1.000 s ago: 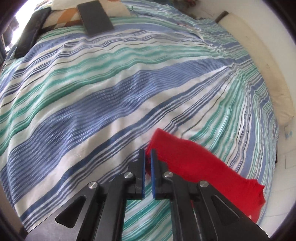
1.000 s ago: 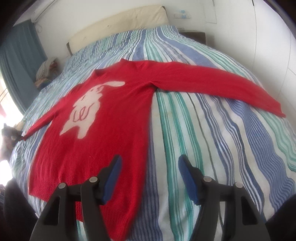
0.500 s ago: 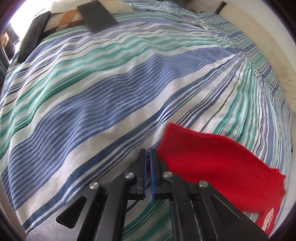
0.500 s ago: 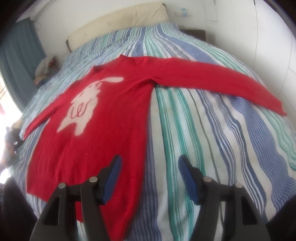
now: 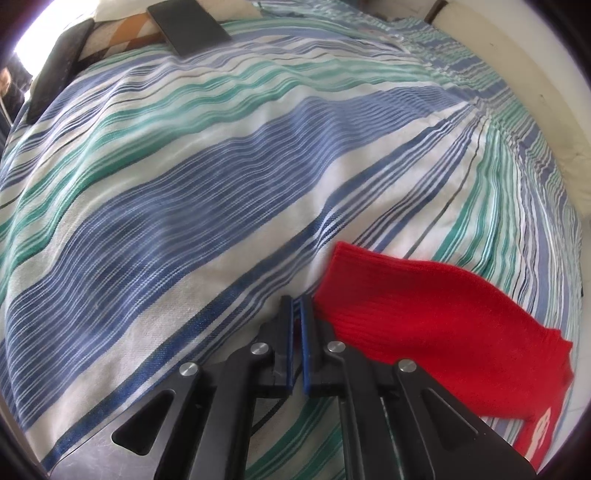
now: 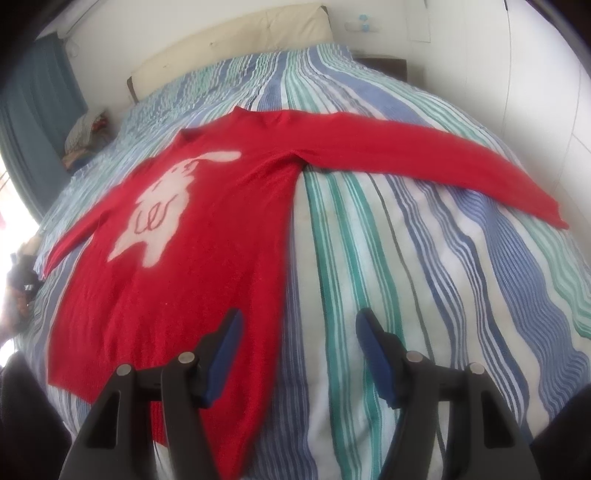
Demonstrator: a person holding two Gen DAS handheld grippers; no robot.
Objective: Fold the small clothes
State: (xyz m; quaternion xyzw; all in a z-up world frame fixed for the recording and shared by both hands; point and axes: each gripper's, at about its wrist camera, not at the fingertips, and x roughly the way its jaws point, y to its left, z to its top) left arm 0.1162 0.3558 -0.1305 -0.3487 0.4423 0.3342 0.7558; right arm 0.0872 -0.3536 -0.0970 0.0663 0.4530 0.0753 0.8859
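Observation:
A red sweater (image 6: 207, 258) with a white rabbit motif lies flat, front up, on the striped bed sheet (image 6: 424, 277), both sleeves spread out. My right gripper (image 6: 297, 325) hovers open over its lower right side edge, nothing between the pads. In the left wrist view my left gripper (image 5: 296, 310) is low over the sheet, its jaws shut on the corner of the red sleeve cuff (image 5: 424, 321). A sliver of red shows between the pads, and the sleeve trails off to the right.
Two dark flat pads (image 5: 186, 26) (image 5: 55, 70) lie at the far end of the bed. A cream headboard (image 6: 236, 44), a dark nightstand (image 6: 384, 64) and a blue curtain (image 6: 37, 96) border the bed. Small bundled items (image 6: 85, 136) sit by the left edge.
The left gripper has sunk toward the sheet with the cuff in it, and the sleeve now lies flatter and wider. The right gripper has held still.

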